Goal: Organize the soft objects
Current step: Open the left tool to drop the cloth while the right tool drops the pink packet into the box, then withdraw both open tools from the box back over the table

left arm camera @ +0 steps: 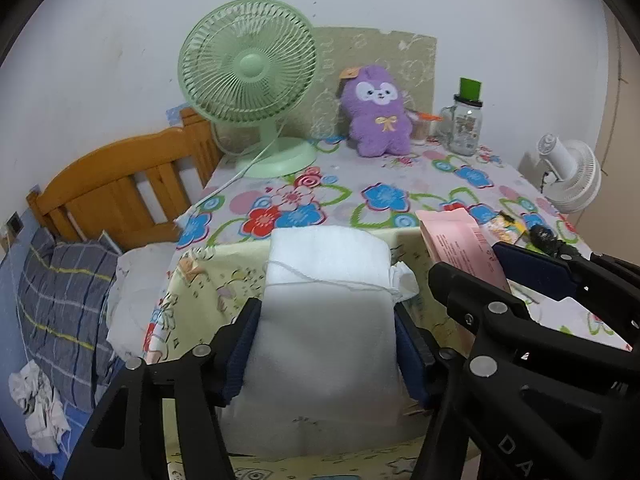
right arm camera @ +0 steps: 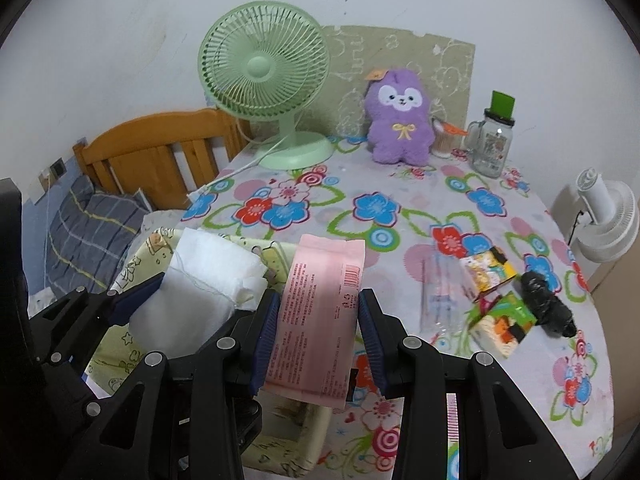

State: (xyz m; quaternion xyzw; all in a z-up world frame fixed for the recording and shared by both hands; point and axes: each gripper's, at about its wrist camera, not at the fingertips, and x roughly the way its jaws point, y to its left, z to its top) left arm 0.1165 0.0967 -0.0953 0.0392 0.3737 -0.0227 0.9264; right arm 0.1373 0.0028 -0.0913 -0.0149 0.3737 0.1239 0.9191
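Note:
My left gripper [left arm camera: 326, 328] is shut on a folded white towel [left arm camera: 324, 304] and holds it over a pale yellow fabric bin [left arm camera: 200, 280] at the table's near left edge; the towel also shows in the right wrist view [right arm camera: 200, 280]. My right gripper [right arm camera: 318, 322] is shut on a flat pink packet [right arm camera: 320, 308], held just right of the towel above the bin [right arm camera: 132, 264]; it also shows in the left wrist view [left arm camera: 460, 240]. A purple plush toy [right arm camera: 400, 120] sits upright at the back of the flowered table [right arm camera: 400, 208].
A green desk fan [right arm camera: 266, 84] stands back left with its cord trailing off the table. A glass jar mug [right arm camera: 490, 144] stands back right. Small colourful packs [right arm camera: 492, 296] and a black bundle [right arm camera: 544, 304] lie at right. A white fan [right arm camera: 608, 220] and a wooden bed headboard [right arm camera: 160, 144] flank the table.

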